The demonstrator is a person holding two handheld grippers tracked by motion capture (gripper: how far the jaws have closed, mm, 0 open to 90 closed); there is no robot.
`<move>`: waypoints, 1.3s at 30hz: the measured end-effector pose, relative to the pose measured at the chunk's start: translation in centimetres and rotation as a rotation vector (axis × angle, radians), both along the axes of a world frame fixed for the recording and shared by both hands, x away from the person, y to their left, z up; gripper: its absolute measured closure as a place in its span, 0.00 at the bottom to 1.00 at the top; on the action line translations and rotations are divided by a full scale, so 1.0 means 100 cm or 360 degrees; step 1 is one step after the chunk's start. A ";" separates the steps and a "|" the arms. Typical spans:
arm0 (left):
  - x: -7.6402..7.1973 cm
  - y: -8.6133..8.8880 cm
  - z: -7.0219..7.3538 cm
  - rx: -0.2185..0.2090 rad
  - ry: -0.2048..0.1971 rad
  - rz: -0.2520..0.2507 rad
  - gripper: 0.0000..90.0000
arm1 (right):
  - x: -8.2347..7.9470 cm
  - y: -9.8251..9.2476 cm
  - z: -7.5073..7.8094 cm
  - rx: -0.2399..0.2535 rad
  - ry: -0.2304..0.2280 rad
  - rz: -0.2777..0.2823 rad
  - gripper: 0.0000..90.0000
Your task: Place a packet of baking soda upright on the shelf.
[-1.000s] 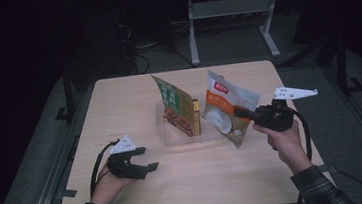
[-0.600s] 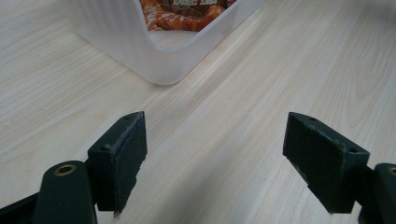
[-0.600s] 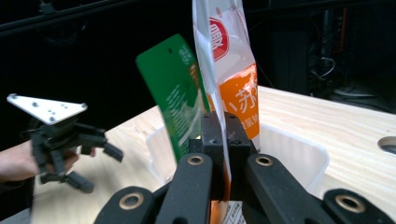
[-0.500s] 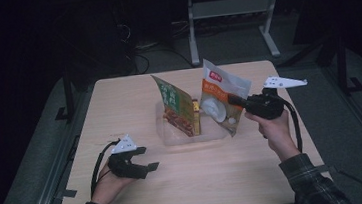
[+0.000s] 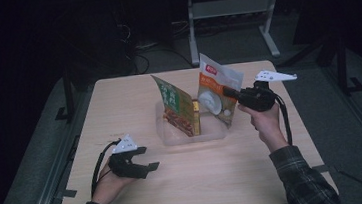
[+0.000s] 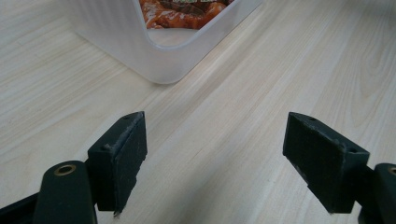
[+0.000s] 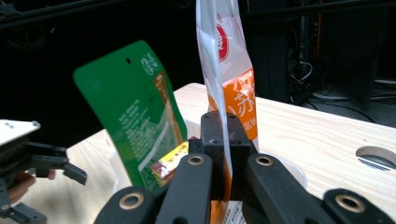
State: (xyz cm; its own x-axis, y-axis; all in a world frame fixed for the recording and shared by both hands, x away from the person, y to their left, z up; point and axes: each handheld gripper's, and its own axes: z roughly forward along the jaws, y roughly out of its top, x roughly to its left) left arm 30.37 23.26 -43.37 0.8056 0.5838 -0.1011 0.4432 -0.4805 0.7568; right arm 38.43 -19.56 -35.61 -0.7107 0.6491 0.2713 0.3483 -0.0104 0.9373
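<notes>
Above the clear tub [image 5: 192,133] at table centre, the right gripper [image 5: 230,93] is clamped on the edge of the orange-and-white pouch [image 5: 217,94], holding it upright over the tub's right end. Beside it, the green pouch [image 5: 177,106] stands tilted in the tub. At the near left, the left gripper [image 5: 145,168] rests on the table [image 5: 226,173], jaws apart, holding nothing.

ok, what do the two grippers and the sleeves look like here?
Both the left gripper and right gripper are black, each topped by a pale three-cornered plate and trailing a black cable. Jaw pads are flat dark blocks; brass-coloured rivets mark the linkages. Sleeves are dark plaid.
</notes>
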 end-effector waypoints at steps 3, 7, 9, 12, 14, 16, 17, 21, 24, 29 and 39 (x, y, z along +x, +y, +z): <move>0.000 0.000 0.000 0.0000 0.0004 0.0000 0.24 | 0.004 0.001 -0.004 -0.0003 0.0017 -0.0004 1.00; -0.001 -0.001 -0.001 -0.0004 0.0006 0.0001 0.24 | 0.007 0.004 -0.007 -0.0035 0.0011 -0.0005 1.00; -0.001 -0.001 0.000 -0.0004 0.0008 0.0000 0.24 | 0.008 0.006 -0.009 -0.0056 0.0013 -0.0007 1.00; 0.000 -0.001 -0.001 -0.0002 0.0007 -0.0002 0.24 | 0.010 0.009 -0.012 -0.0072 0.0025 -0.0010 1.00; 0.000 -0.001 -0.001 -0.0005 0.0011 -0.0001 0.24 | 0.011 0.011 -0.014 -0.0084 0.0030 -0.0007 1.00; -0.001 -0.001 -0.001 -0.0001 0.0009 -0.0004 0.24 | 0.012 0.012 -0.015 -0.0099 0.0031 -0.0003 1.00; -0.001 -0.001 -0.001 0.0000 0.0006 -0.0008 0.24 | 0.012 0.013 -0.016 -0.0107 0.0030 -0.0002 1.00; 0.000 -0.001 -0.001 0.0000 0.0011 -0.0005 0.24 | 0.013 0.014 -0.018 -0.0119 0.0036 0.0000 1.00; 0.000 -0.001 -0.001 0.0007 0.0010 -0.0009 0.24 | 0.013 0.016 -0.020 -0.0127 0.0037 0.0002 1.00; -0.001 -0.002 -0.002 0.0015 0.0012 -0.0012 0.24 | 0.013 0.018 -0.021 -0.0157 0.0026 0.0003 1.00; -0.001 -0.002 -0.002 0.0019 0.0013 -0.0013 0.24 | 0.014 0.022 -0.032 -0.0235 0.0043 0.0005 1.00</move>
State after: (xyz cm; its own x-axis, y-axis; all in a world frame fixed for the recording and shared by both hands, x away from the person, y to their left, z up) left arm 30.26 23.09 -43.53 0.8097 0.5782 -0.1004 0.4450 -0.4934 0.7473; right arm 39.84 -17.34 -38.82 -0.7064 0.6813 0.1919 0.3730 0.1280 0.9189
